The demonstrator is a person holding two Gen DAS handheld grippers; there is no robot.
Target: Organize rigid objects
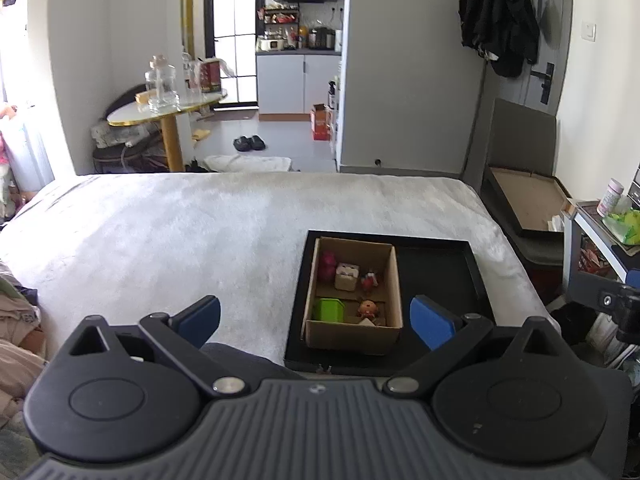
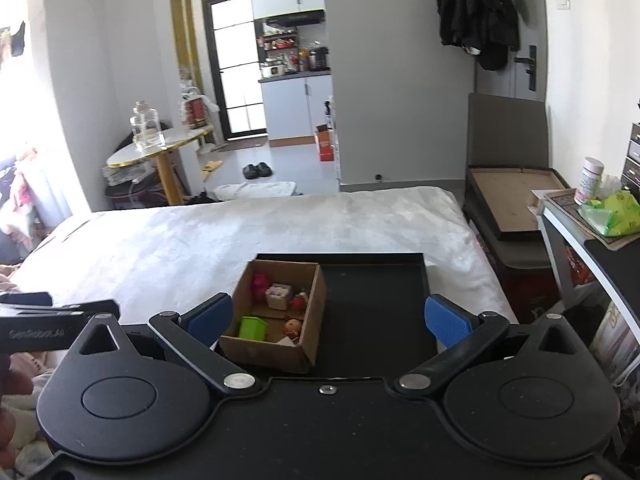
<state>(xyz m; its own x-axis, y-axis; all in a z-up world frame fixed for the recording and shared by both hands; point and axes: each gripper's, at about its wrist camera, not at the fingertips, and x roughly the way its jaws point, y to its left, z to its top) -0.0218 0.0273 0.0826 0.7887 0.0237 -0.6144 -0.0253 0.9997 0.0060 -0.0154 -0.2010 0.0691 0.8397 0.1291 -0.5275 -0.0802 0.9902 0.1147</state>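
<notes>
A small open cardboard box [image 1: 390,280] [image 2: 316,312] stands in the left part of a black tray [image 1: 440,280] [image 2: 380,300] on a white bed. Inside the box lie a green block [image 1: 329,309] [image 2: 253,328], a pink toy [image 1: 328,264] [image 2: 260,282], a beige cube [image 1: 346,276] [image 2: 278,295], a red figure [image 1: 370,280] [image 2: 299,302] and an orange-headed figure [image 1: 368,309] [image 2: 293,326]. My left gripper [image 1: 316,322] hovers open in front of the box, holding nothing. My right gripper [image 2: 328,322] is open too, its blue pads [image 2: 448,326] wide on either side of the box's near end.
The white bed cover [image 1: 180,232] [image 2: 180,240] spreads left and beyond the tray. A side shelf with a green bag [image 2: 612,212] and a white bottle [image 2: 590,180] stands at right, beside a flat cardboard tray [image 2: 508,196]. Clothes [image 1: 16,320] lie at far left.
</notes>
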